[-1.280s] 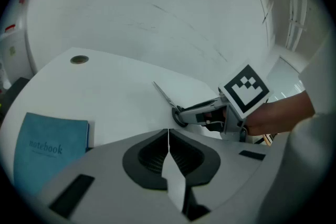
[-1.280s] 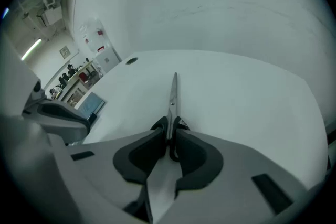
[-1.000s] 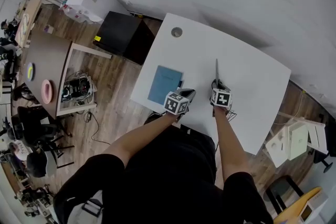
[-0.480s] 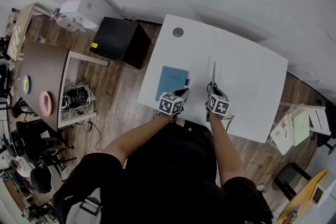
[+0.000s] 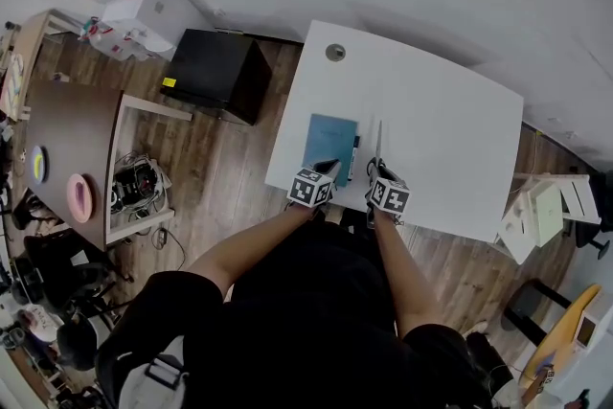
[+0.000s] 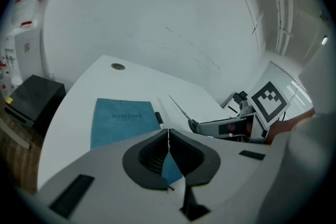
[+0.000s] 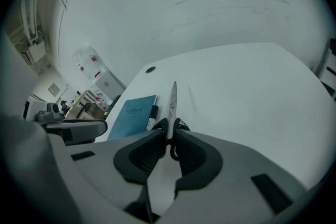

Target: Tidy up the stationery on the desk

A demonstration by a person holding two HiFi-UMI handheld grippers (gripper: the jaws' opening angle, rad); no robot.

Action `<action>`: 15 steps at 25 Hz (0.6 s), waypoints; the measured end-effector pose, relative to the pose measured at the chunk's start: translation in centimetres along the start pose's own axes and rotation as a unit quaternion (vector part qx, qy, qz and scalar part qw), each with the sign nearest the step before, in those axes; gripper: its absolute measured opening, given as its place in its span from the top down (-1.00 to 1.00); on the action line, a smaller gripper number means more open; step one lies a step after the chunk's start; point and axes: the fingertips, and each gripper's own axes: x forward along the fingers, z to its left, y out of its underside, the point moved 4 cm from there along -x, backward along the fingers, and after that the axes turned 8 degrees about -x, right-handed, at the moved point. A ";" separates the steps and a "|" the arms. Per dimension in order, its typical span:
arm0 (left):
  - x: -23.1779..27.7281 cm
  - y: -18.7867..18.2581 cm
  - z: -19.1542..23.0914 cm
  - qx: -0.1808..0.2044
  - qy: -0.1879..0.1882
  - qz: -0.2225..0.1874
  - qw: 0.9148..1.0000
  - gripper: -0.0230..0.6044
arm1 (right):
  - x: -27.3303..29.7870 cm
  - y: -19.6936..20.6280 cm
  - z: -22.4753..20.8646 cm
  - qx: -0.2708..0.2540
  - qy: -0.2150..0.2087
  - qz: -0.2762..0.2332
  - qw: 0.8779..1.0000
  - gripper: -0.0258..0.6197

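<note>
A teal notebook [image 5: 330, 139] [image 6: 118, 120] lies near the front left of the white desk [image 5: 450, 129]. A black marker [image 5: 352, 156] [image 6: 158, 118] rests along its right edge. Just right of the marker lie the scissors [image 5: 377, 141] [image 7: 172, 99], blades pointing away from me. My right gripper [image 5: 380, 177] [image 7: 169, 131] is shut on their black handles. My left gripper [image 5: 326, 170] [image 6: 168, 136] is shut over the notebook's near right corner, and a patch of teal shows below its jaws. I cannot tell whether it touches the notebook.
A round cable hole [image 5: 335, 52] sits at the desk's far left corner. A black cabinet [image 5: 211, 72] stands on the floor to the left, beyond it a brown table [image 5: 72, 129]. White shelving [image 5: 546, 215] stands off the desk's right end.
My right gripper has drawn the scissors left and towards me, so they now lie close beside the marker and notebook. The left gripper stays at the notebook's near edge.
</note>
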 end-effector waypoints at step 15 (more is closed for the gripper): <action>-3.1 2.2 2.6 0.012 0.018 0.015 1.000 0.87 | 2.7 5.4 2.2 -0.007 0.031 0.045 0.998 0.65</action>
